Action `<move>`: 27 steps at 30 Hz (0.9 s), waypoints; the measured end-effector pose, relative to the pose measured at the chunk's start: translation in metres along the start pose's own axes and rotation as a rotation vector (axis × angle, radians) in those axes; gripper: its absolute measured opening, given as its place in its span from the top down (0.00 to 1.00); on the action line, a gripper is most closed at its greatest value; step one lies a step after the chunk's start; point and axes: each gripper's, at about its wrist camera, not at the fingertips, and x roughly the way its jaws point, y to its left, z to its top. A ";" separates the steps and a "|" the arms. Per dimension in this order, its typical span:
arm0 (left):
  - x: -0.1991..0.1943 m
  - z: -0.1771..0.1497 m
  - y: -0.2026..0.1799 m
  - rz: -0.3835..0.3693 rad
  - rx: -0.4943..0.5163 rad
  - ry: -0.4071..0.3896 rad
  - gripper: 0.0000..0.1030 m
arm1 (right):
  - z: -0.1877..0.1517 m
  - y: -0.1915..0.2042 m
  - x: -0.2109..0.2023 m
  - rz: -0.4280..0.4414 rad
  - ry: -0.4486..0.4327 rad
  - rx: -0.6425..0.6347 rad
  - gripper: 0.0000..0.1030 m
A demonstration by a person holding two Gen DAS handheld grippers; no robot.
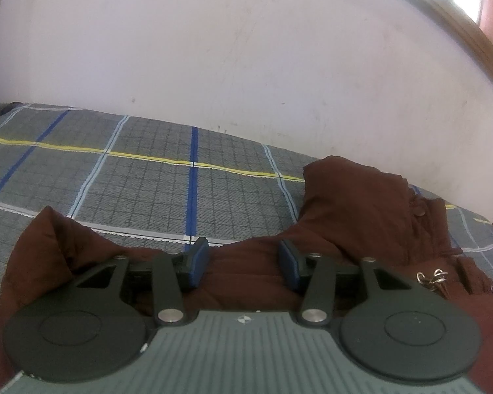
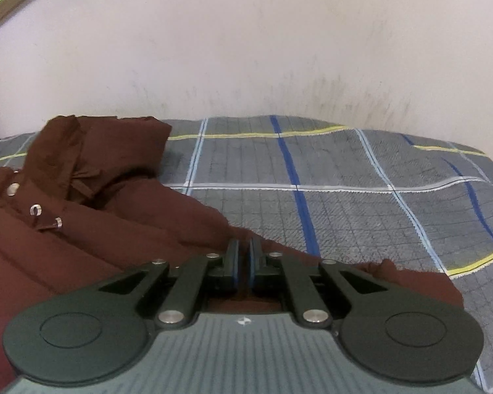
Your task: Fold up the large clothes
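Probably bedroom: checked bedspread (image 1: 148, 177), wall (image 1: 213, 49).

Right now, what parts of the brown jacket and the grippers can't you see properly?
- Left wrist view: the brown jacket is cut off by the right edge, and the left gripper body hides its lower part.
- Right wrist view: whether the right gripper pinches fabric is hidden by its nearly touching fingers.
- Metal rings: too small.

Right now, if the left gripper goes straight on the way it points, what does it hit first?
Most likely the maroon jacket: its fabric lies directly between and under the open jaws of the left gripper. Just past that edge comes the plaid bedspread. Depth is hard to judge in the fisheye view.
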 end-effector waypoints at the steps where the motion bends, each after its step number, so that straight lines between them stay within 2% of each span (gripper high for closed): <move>1: -0.001 0.000 0.000 0.005 -0.001 -0.004 0.50 | 0.001 -0.002 0.002 0.006 0.004 0.006 0.95; 6: -0.013 0.003 0.002 0.039 0.002 -0.020 0.47 | 0.000 -0.001 0.002 0.007 -0.002 0.011 0.95; 7: -0.017 0.004 0.003 0.064 0.012 -0.029 0.42 | 0.000 -0.002 0.002 0.011 -0.002 0.016 0.95; 9: -0.023 0.007 0.004 0.105 0.060 -0.038 0.36 | -0.001 -0.002 0.001 0.013 -0.006 0.017 0.95; 11: -0.028 0.008 0.005 0.135 0.110 -0.041 0.36 | -0.001 -0.003 0.001 0.016 -0.009 0.020 0.95; 16: -0.036 0.008 0.007 0.153 0.188 -0.045 0.35 | -0.001 -0.006 -0.002 0.030 -0.017 0.030 0.95; 24: -0.029 0.000 0.028 0.126 0.097 -0.068 0.33 | -0.002 -0.007 -0.002 0.036 -0.024 0.036 0.95; 27: -0.022 0.001 0.031 0.114 0.074 -0.040 0.30 | -0.003 -0.006 -0.002 0.032 -0.025 0.033 0.95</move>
